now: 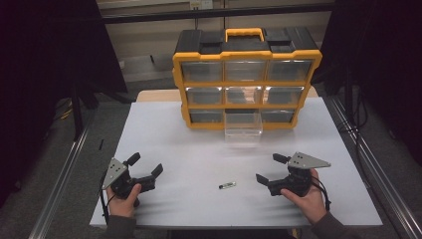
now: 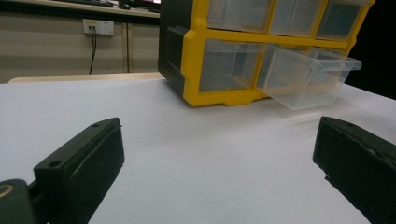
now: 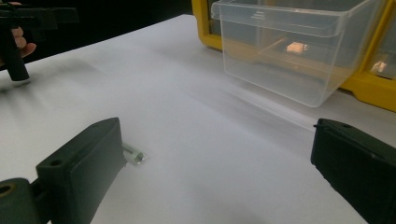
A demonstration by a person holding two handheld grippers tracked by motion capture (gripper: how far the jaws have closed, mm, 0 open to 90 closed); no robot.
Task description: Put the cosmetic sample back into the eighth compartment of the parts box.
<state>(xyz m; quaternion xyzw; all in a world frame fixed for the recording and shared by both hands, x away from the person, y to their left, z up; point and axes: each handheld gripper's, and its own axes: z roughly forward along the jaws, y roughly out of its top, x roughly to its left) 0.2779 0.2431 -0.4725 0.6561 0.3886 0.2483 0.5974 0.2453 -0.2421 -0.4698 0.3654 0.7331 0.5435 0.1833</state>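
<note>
Your left claw (image 1: 145,166) sits near the bench's (image 1: 174,139) front left corner, jaws spread wide with nothing between them. To its right, a small dark cylindrical piece (image 1: 227,185) lies flat on the white bench, between your two claws and nearer the right one. Behind it, the clear drawer (image 1: 243,130) juts out of the bottom middle slot of the yellow organizer (image 1: 246,79), tilted down to the bench. Your right claw (image 1: 268,168) is also wide open and empty; in the right gripper view the piece lies just beside one jaw.
</note>
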